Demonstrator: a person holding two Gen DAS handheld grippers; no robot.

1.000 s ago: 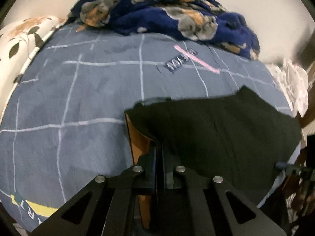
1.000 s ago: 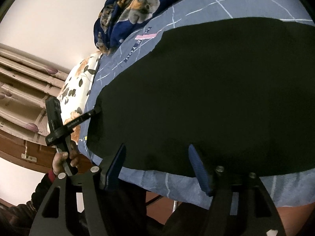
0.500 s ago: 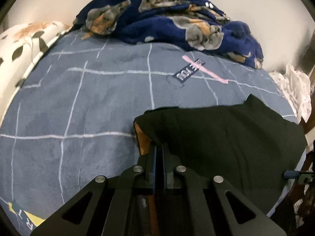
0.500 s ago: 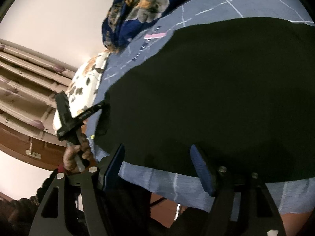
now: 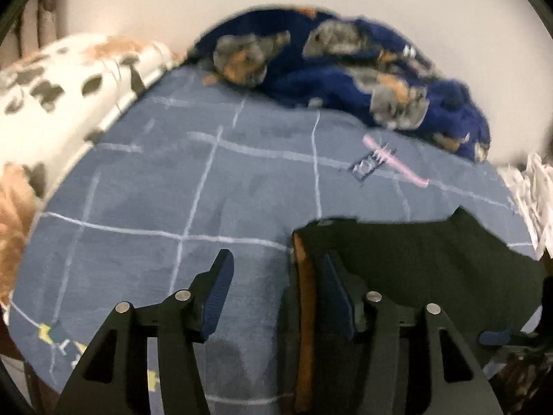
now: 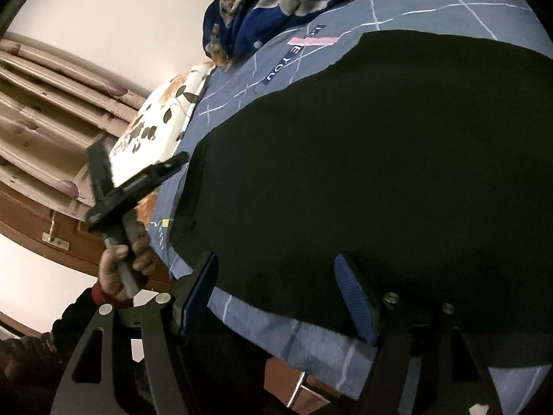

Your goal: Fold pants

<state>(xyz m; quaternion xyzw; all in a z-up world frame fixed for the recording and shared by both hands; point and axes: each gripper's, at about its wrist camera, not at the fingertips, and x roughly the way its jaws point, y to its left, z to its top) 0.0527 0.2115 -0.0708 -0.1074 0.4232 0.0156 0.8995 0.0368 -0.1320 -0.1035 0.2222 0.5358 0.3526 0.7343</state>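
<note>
Lying flat near the front edge of the bed, the black pants [image 6: 380,180] are matte, soft and already doubled, with an orange-brown lining showing at the folded corner [image 5: 304,276]. I judge the fold just laid down to be complete and the step in hand to be the release. My left gripper [image 5: 276,283] has just been opening; its jaws now stand apart, one blue ribbed pad over bare quilt, the other at the pants' corner, and neither presses on the cloth. My right gripper [image 6: 276,294] is spread wide above the pants' near hem, gripping nothing.

Next move, in my judgement: both claws must find the short end of the bundle, pinch through all layers and carry it across for a further fold. The cloth is limp and will sag if gripped unevenly.

Beneath is the blue-grey quilt [image 5: 155,190], napped, crossed by thin white lines. A plush navy blanket [image 5: 363,79] with animal print is bunched at the far edge; a white leaf-print pillow [image 5: 69,97] sits at the far left corner. In the right wrist view, a hand [image 6: 121,263] holds the left tool's handle beyond the bed's left edge.
</note>
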